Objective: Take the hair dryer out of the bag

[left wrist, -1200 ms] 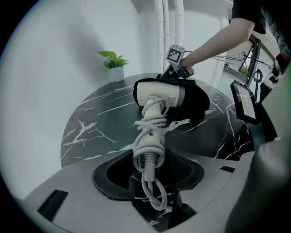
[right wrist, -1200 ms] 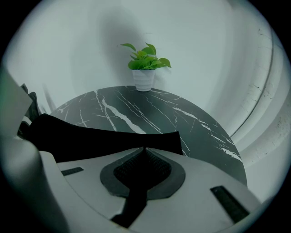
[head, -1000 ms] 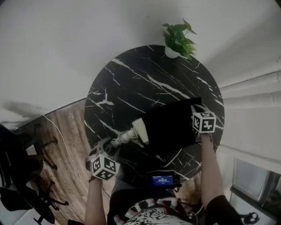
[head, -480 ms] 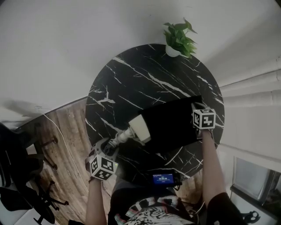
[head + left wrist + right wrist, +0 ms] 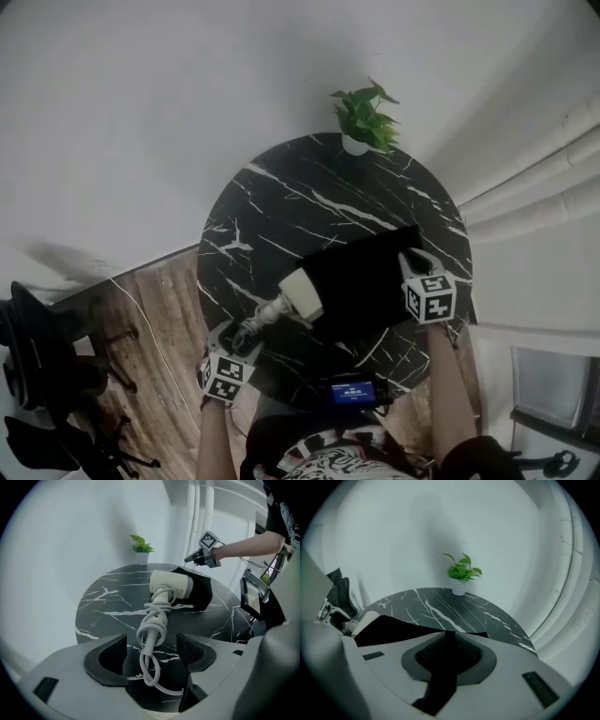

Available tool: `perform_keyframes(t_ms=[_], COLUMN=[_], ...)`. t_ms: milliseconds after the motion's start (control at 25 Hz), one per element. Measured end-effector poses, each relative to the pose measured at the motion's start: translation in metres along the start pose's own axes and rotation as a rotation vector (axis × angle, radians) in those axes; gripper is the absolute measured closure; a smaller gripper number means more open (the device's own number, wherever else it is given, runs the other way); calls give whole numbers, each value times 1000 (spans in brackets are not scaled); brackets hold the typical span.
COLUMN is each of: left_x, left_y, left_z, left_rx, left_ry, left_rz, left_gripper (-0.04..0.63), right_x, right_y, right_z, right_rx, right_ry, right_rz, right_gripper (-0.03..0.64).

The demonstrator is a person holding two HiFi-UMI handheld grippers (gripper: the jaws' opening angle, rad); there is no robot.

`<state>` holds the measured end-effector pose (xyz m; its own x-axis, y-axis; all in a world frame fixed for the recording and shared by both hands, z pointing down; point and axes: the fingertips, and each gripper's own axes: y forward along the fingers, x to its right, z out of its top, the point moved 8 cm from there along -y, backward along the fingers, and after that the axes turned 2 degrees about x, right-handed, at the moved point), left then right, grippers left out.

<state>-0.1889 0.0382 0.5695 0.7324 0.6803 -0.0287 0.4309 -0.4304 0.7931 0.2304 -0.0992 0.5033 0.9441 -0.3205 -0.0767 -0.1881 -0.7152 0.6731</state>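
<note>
The bag (image 5: 361,277) lies on the round black marble surface (image 5: 281,197), toward its near right edge, with one end facing left and the other at the right edge. The dryer (image 5: 171,584) is on the surface near the middle. Its cream head touches the bag's left end, and I cannot tell whether the back of the head is inside the bag. The handle runs from the head toward the near left edge, wound round with the pale cord (image 5: 154,620), and a loose loop of cord trails off its tip. The left gripper (image 5: 152,651) sits at the near left edge, pointing down along the handle. Its jaws have just been opening and stand wide apart. The tip of the wound handle and the cord loop lie between them, and both pads are clear of it. The right gripper (image 5: 447,648) is at the bag's right end, held above the surface. Its jaws are together and clamped on a thin fold of the black bag, which rises from the surface into them. A plant (image 5: 361,112) in a white pot stands at the far edge, well apart from the bag. Wooden floor (image 5: 159,309) shows beyond the left edge.
</note>
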Motion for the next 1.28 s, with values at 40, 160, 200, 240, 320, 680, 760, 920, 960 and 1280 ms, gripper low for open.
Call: perform_keyframes(t_ms=[40, 160, 200, 240, 320, 680, 760, 920, 960, 1280], left_x=[1, 8, 10, 11, 13, 15, 16, 21, 22, 30], left_y=[-5, -23, -31, -39, -56, -120, -126, -133, -136, -170], left_z=[1, 2, 2, 4, 15, 96, 107, 113, 113, 116], left_rx=[2, 23, 39, 62, 135, 574, 606, 650, 657, 728], left_ry=[5, 23, 22, 16, -5, 17, 45, 104, 117, 69], left_rz=[10, 50, 70, 92, 129, 173, 135, 66, 56, -66], left_gripper=[273, 273, 273, 273, 274, 570, 580, 580, 580, 581], right_x=[-5, -23, -31, -40, -57, -134, -150, -180, -187, -234], right_y=[-8, -32, -43, -55, -81, -170, -182, -200, -205, -245], right_z=[0, 0, 0, 0, -1, -7, -6, -9, -8, -1], right_rx=[14, 63, 93, 126, 191, 337, 365, 392, 398, 508], right_ry=[10, 43, 49, 52, 61, 153, 182, 170, 166, 186], right_rz=[9, 54, 67, 74, 71, -10, -29, -116, -137, -217], right_gripper=[594, 557, 552, 552, 552, 592, 594, 595, 595, 595])
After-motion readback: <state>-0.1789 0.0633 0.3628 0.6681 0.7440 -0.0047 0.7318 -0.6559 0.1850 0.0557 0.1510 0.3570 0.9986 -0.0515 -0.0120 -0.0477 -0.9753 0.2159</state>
